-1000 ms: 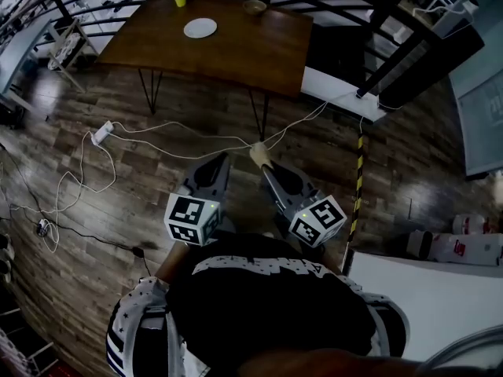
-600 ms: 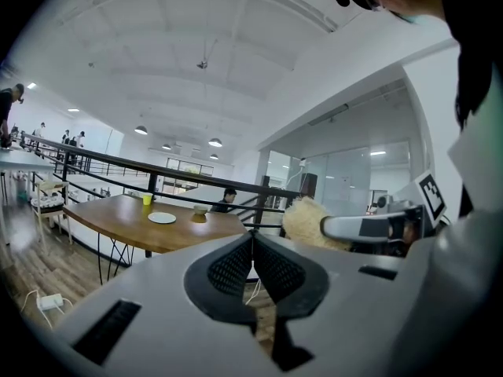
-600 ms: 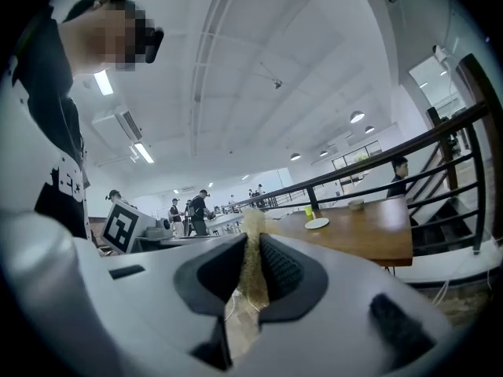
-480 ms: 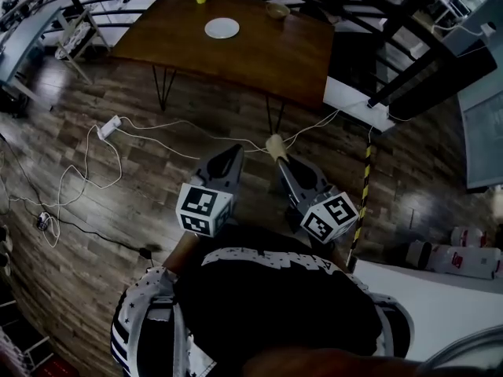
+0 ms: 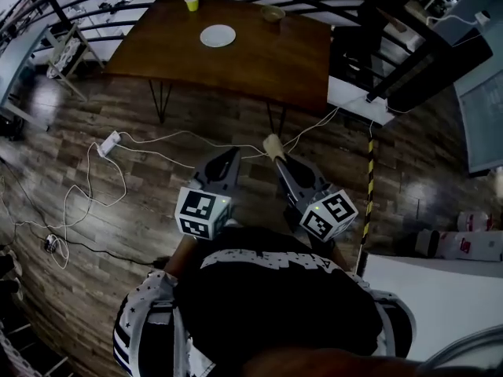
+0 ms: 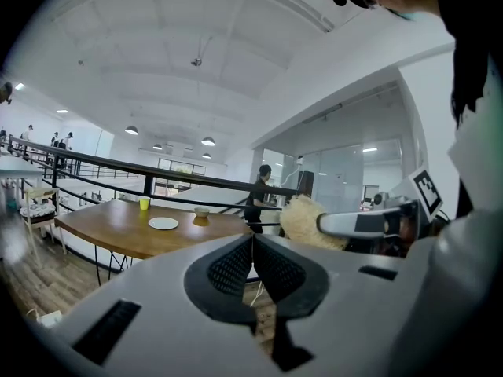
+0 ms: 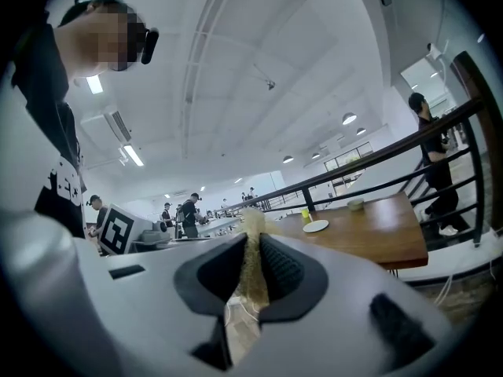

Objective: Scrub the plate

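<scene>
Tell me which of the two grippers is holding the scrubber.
The right gripper: its jaws clamp the tan scrubber; the left gripper is shut and empty.

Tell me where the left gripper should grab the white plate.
Probably the near rim of the plate, coming low from the front edge of the table: it lies flat, so only the thin rim offers a pinch. The left gripper, now shut, must open first.
</scene>
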The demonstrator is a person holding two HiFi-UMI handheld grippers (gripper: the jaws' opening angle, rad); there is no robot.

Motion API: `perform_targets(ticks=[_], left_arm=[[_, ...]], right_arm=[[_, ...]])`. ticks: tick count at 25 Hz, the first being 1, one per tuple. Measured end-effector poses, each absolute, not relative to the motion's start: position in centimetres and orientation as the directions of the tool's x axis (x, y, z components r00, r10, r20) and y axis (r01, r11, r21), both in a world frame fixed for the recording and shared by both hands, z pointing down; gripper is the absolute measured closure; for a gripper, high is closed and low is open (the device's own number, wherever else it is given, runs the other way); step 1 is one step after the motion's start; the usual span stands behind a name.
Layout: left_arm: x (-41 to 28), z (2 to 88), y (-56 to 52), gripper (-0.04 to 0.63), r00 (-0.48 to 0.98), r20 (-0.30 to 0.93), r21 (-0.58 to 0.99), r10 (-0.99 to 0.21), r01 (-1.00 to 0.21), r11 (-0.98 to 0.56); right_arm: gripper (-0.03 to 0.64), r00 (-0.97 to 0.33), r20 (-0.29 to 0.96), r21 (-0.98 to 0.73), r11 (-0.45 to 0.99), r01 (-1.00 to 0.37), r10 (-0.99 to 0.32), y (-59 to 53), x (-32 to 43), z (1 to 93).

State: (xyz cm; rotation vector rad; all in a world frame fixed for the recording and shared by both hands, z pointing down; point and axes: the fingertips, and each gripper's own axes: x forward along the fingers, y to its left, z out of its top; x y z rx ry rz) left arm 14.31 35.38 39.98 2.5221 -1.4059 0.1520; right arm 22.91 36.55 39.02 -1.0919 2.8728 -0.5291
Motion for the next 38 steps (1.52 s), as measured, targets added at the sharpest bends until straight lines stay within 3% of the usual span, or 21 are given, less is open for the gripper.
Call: perform_targets(ticks=[16, 28, 38], left_arm=[[14.6, 40.7, 33.3, 0.581, 0.576, 0.185, 0.192, -0.797, -0.816, -0.545], [11.3, 39.4, 29.6, 0.581, 0.425, 0.208, 0.137, -0.881, -0.905, -0.404], [13.0, 39.4, 24.8, 0.581, 0.440, 0.208, 0.133, -0.874, -0.898, -0.420]], right_arm=[[0.567, -0.677, 0.159, -0.303, 0.617, -0.727, -0.719, 35.6, 24.5, 39.6], [0.567, -0.779, 0.104, -0.322, 0.720, -0.614, -0.618, 28.6, 22.2, 39.0], [0.568, -0.764, 0.091, -0.334, 0.704, -0.627, -0.638, 23.8, 23.9, 39.2]])
